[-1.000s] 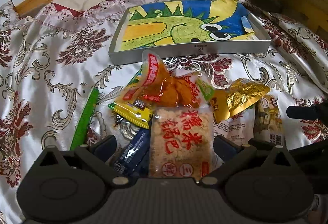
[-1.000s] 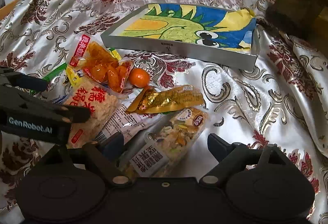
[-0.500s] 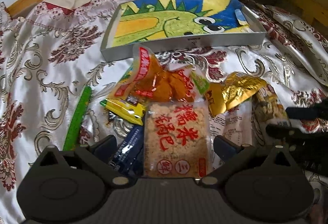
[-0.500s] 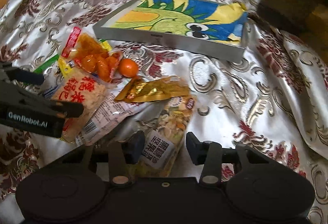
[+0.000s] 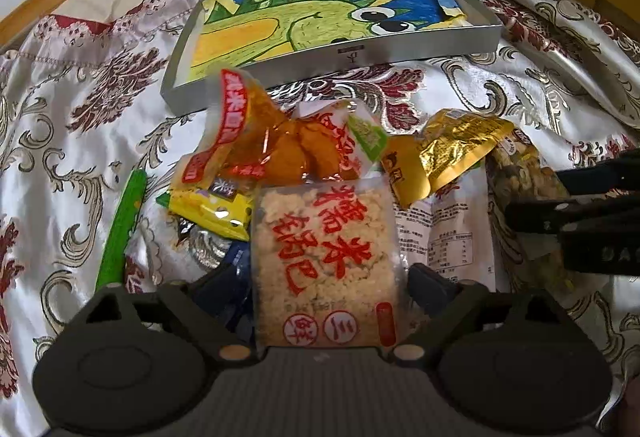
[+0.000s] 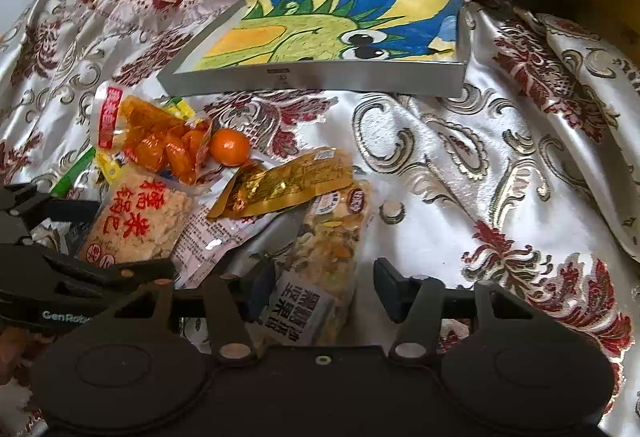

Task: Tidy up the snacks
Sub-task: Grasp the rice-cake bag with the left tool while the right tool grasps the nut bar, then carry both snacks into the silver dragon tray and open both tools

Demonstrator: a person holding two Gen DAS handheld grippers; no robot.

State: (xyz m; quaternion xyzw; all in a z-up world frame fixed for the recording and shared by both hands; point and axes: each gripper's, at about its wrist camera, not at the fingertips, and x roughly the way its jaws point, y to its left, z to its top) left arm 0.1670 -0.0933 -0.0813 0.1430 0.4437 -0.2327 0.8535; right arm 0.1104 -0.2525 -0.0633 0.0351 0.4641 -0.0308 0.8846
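Snacks lie heaped on a bed covered by a silver and maroon brocade bedspread (image 6: 460, 165), in the lower left of the right wrist view and the centre of the left wrist view. Above the heap sits a shallow grey tray (image 5: 420, 55) lined with a crayon drawing of a green creature. The left tool (image 5: 320, 285) straddles a rice cracker pack (image 5: 324, 257) printed with red characters; its jaws are closing, and a gap shows between the pads and the pack. The right tool (image 6: 320, 287) is about half open around the near end of a mixed nut pack (image 6: 332, 237); I cannot tell whether its pads touch the wrapper. Beyond the two packs lie a gold foil packet (image 6: 280, 189), a clear bag of orange pieces (image 6: 160, 141), a small tangerine (image 6: 229, 147) just beside that bag, and a yellow wrapper (image 5: 212, 207). A green stick packet (image 5: 122, 229) lies at the left edge of the pile.
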